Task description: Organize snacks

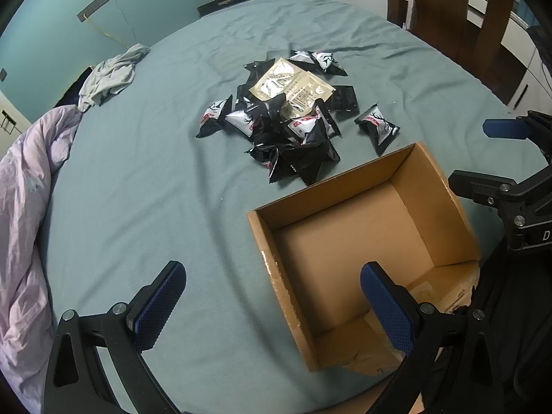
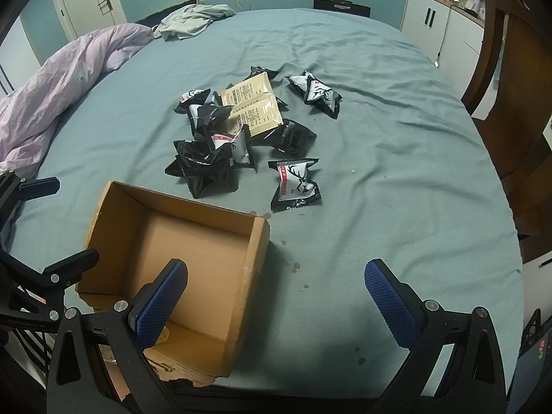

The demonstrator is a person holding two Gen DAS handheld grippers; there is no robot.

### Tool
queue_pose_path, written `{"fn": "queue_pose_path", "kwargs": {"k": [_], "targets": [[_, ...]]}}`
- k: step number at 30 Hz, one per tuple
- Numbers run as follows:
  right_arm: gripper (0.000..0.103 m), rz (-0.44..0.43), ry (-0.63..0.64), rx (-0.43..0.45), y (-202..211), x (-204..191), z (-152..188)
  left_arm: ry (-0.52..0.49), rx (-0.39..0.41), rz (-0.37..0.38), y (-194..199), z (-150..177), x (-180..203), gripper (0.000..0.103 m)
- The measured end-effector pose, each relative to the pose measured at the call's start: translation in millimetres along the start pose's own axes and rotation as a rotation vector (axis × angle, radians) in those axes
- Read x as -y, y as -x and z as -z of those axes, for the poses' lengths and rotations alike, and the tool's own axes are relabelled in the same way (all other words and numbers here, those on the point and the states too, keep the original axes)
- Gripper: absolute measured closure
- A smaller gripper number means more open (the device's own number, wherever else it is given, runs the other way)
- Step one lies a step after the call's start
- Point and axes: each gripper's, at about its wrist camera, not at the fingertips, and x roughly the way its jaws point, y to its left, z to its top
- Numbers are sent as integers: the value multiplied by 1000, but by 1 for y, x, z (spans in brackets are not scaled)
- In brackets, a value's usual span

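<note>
Snack packets (image 1: 286, 120) lie in a loose heap on the teal bedsheet (image 1: 155, 189), well ahead of both claws and touched by neither. The left gripper (image 1: 272, 307) is spread wide and holds nothing; its right finger hangs over the near part of the cardboard box (image 1: 272, 269), its left finger over bare sheet. The right gripper (image 2: 276, 307) is likewise spread wide and empty, its left finger above the box's near corner, its right finger over the sheet. Just beyond the claws, the box (image 2: 257, 241) sits open-topped between them and the heap, with nothing inside but its brown floor. Most packets are black with white deer-print faces; two joined beige sachets (image 2: 255, 107) rest on top of the pile. One deer packet (image 2: 296, 183) lies alone near the box's far right corner, and another pair (image 2: 317, 93) sits apart at the heap's far right. A lilac duvet (image 2: 62, 79) is bunched at the left edge, with a grey garment (image 2: 189, 20) beyond it.
</note>
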Motion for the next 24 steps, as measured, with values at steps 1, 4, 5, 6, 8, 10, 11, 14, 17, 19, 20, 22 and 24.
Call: {"fn": "queue_pose_path", "kwargs": {"k": [1, 4, 5, 6, 8, 10, 11, 14, 17, 19, 20, 22, 24], "targets": [[0, -1, -2, -1, 0, 0, 0, 1, -1, 0, 0, 0, 0, 0], [0, -4, -5, -3, -1, 1, 0, 5, -3, 1, 0, 0, -1, 0], [0, -5, -6, -3, -1, 2, 0, 8, -2, 1, 0, 0, -1, 0], [0, -8, -8, -3, -1, 2, 0, 10, -2, 1, 0, 0, -1, 0], [0, -17, -14, -3, -1, 3, -1, 12, 0, 0, 1, 0, -2, 0], [0, -25, -23, -7, -3, 5, -2, 15, 2, 0, 1, 0, -3, 0], [0, -31, -31, -11, -4, 6, -3, 16, 2, 0, 1, -1, -3, 0], [0, -30, -65, -1, -4, 13, -6, 20, 0, 1, 1, -2, -5, 0], [0, -53, -99, -3, -6, 19, -8, 23, -1, 2, 1, -2, -5, 0], [0, -65, -118, -8, -8, 22, -10, 21, -1, 0, 1, -2, -4, 0], [0, -75, -128, -11, -10, 24, -11, 20, 0, -1, 1, -2, -5, 0], [0, -89, -143, -14, -13, 27, -15, 18, 0, -4, 1, -3, -5, 0], [0, -99, -159, -11, -16, 32, -20, 20, -1, -10, 0, -3, -5, 0]]}}
